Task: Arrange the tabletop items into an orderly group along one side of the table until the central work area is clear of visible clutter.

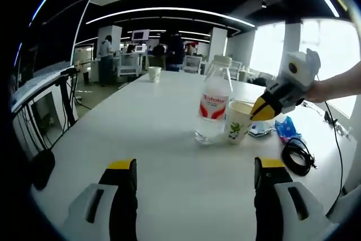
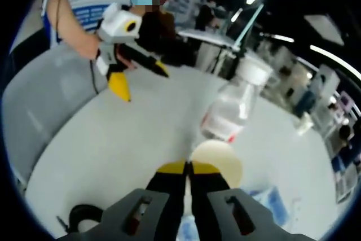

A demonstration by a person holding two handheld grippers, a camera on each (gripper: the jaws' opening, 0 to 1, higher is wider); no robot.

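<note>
A white desk (image 1: pixel 169 139) is seen in an open office.
The right claw (image 2: pixel 188 167) is closed on the paper cup (image 1: pixel 238 121) rim beside the bottle (image 1: pixel 214 103); the left claw (image 1: pixel 192 167) is held wide open, empty.

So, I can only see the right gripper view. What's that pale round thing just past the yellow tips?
Observer: In the left gripper view it is a white paper cup with a green print on its side.
Operator: Is it far from the clear bottle?
Observer: No, it stands upright right beside the clear plastic bottle with a red label. I cannot tell whether they touch.
Operator: And the dark thing at my bottom edge?
Observer: That is a coiled black cable, lying on the white table just past a blue packet next to the cup.
</note>
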